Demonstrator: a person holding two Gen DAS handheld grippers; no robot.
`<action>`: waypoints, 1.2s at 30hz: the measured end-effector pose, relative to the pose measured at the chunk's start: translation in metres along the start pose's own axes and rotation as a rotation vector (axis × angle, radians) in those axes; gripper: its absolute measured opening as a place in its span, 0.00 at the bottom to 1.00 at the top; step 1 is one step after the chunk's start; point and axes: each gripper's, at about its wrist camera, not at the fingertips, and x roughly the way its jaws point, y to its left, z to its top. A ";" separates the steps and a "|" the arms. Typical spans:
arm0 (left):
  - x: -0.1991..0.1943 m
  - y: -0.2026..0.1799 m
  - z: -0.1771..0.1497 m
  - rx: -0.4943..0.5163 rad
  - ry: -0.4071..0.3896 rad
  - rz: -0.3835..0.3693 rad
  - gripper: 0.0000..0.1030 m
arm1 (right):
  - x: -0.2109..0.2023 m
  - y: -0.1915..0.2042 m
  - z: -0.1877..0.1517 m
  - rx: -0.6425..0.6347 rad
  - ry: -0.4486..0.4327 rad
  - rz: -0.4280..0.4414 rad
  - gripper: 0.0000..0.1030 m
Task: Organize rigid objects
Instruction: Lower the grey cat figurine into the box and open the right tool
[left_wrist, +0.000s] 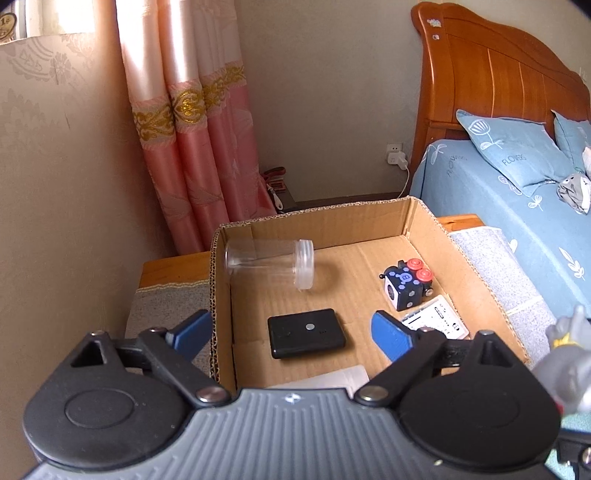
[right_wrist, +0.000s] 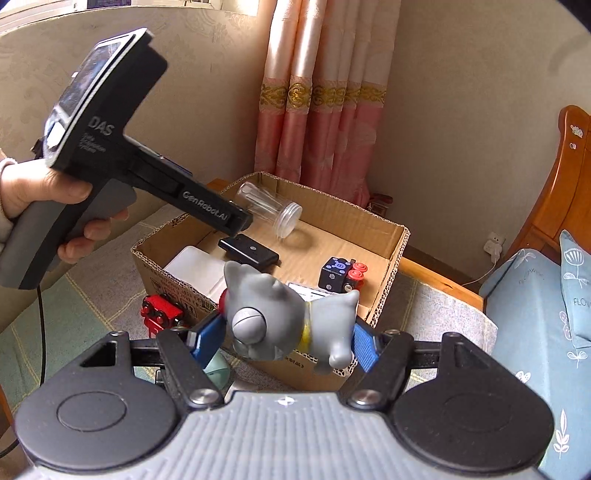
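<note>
A cardboard box (left_wrist: 421, 221) holds a clear plastic jar (left_wrist: 269, 264) lying on its side, a black flat device (left_wrist: 306, 338), a black cube toy with red knobs (left_wrist: 406, 284), a white card (left_wrist: 436, 321) and a white item (left_wrist: 332, 378). My left gripper (left_wrist: 291, 330) is open and empty above the box's near left part. My right gripper (right_wrist: 284, 341) is shut on a grey cat figurine (right_wrist: 280, 317), held in front of the box (right_wrist: 369, 229). The figurine also shows at the right edge of the left wrist view (left_wrist: 565, 365).
A red toy vehicle (right_wrist: 162, 312) and a mint green object (right_wrist: 218, 371) lie on the cloth outside the box's near side. A bed with blue bedding (left_wrist: 517, 206) stands to the right, pink curtains (left_wrist: 192, 147) behind. The left hand-held gripper body (right_wrist: 110, 147) hangs over the box.
</note>
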 end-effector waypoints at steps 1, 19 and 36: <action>-0.005 0.001 -0.004 -0.001 -0.005 0.001 0.91 | 0.001 -0.001 0.001 0.002 0.000 -0.002 0.73; -0.080 0.007 -0.097 -0.109 0.027 0.062 0.97 | 0.071 -0.017 0.059 0.061 0.070 0.025 0.73; -0.103 0.009 -0.112 -0.128 0.015 0.071 0.97 | 0.106 -0.017 0.091 0.113 0.073 -0.026 1.00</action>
